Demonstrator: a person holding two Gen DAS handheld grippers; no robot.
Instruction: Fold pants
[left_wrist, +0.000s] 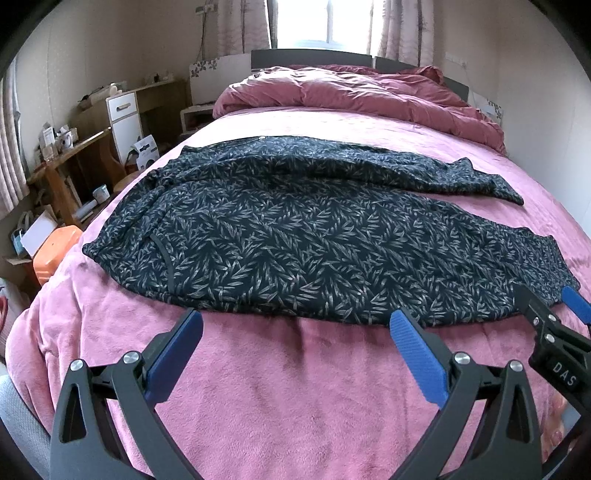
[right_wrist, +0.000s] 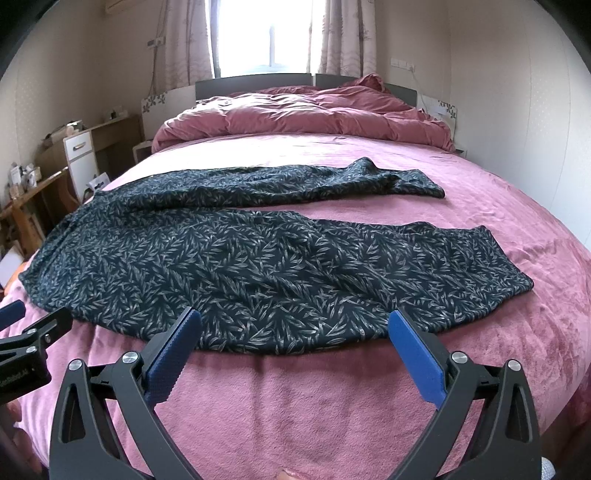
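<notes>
Your pants (left_wrist: 295, 236) are dark navy with a grey leaf print. They lie on a pink plush blanket (left_wrist: 280, 387). The far duvet (left_wrist: 354, 92) is dusty rose. Both grippers carry 2 blue pads (right_wrist: 413, 354) on black frames.

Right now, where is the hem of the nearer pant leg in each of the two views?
Left wrist view: the hem lies at right, just beyond the right tongs.
Right wrist view: the hem lies at right of centre, beyond the tongs' right finger.
Shared landmark: the bright window behind the headboard.
</notes>
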